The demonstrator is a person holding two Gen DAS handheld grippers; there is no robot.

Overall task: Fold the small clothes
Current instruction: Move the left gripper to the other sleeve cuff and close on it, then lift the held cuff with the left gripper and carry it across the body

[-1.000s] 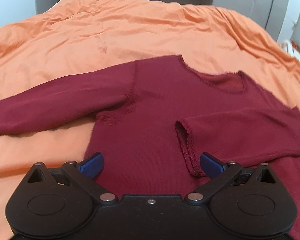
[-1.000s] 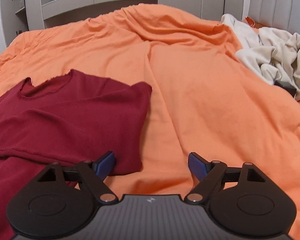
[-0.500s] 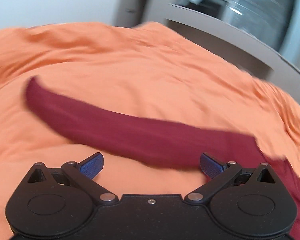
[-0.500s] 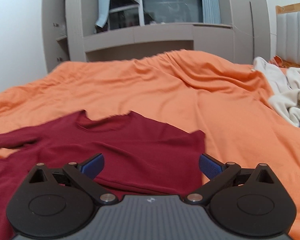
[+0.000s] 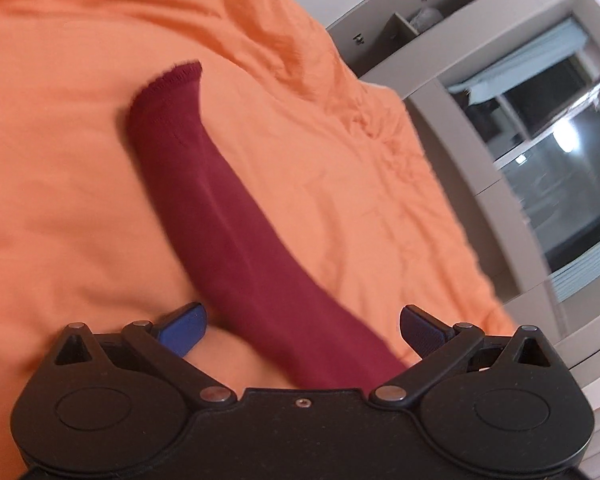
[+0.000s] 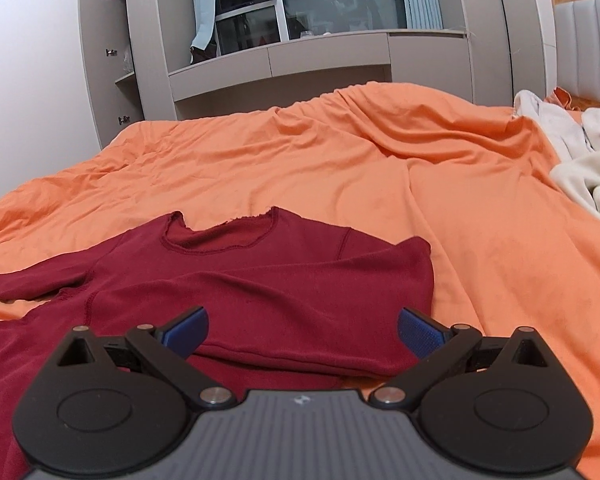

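A dark red knit shirt (image 6: 260, 280) lies flat on the bed's wrinkled orange cover (image 6: 340, 168), one sleeve (image 5: 228, 216) stretched out. The left gripper (image 5: 302, 330) and the right gripper (image 6: 302, 330) both have fingers wide apart, holding nothing. Cream clothes (image 6: 580, 168) lie crumpled nearby.
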